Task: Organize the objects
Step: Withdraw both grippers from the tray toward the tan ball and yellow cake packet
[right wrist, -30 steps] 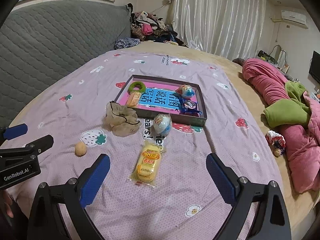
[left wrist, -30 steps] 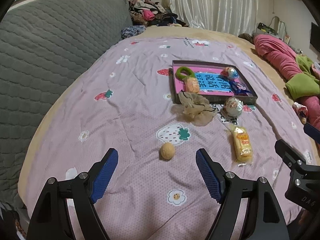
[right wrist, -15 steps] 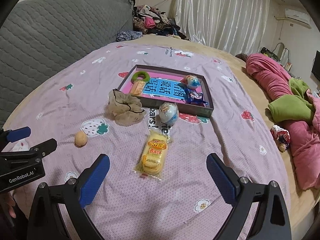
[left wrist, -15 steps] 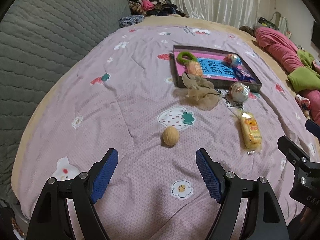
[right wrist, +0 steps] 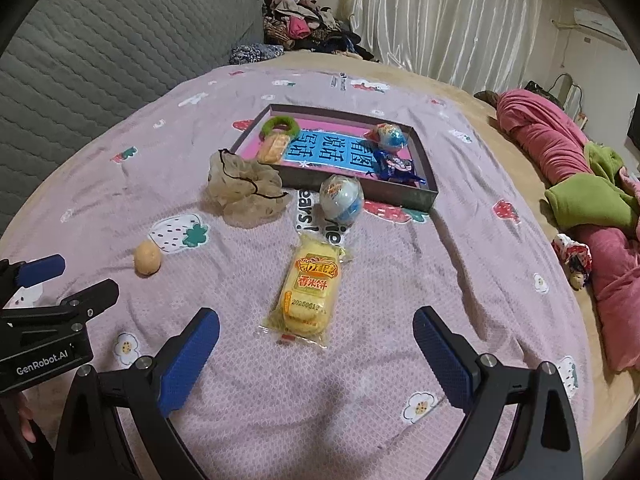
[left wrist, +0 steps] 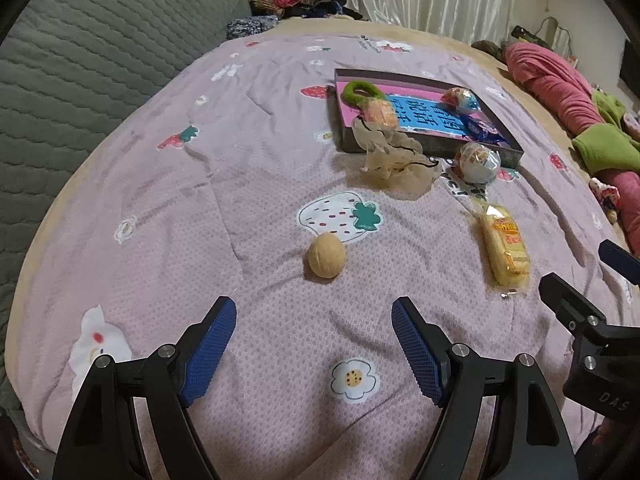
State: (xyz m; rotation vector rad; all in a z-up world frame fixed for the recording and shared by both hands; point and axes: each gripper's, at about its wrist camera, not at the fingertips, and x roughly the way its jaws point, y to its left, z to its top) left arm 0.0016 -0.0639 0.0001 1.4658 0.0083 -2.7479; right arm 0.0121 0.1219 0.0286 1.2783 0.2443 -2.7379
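Left tool (left wrist: 312, 344) gapes wide before the walnut (left wrist: 326, 255) on the bed (left wrist: 240, 184); right tool (right wrist: 316, 354) gapes wide near the snack (right wrist: 310, 290).

Pink strawberry-print bedspread (right wrist: 400, 272), grey quilted headboard (right wrist: 100, 60), white curtains (right wrist: 448, 20), clothes heaped (right wrist: 304, 28) behind.

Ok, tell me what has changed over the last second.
Both grippers moved forward and lower over the bed: the left gripper closed in on the walnut, the right gripper on the yellow snack pack. Nothing was grasped; both jaws stay open, and the objects and tray lie where they were.
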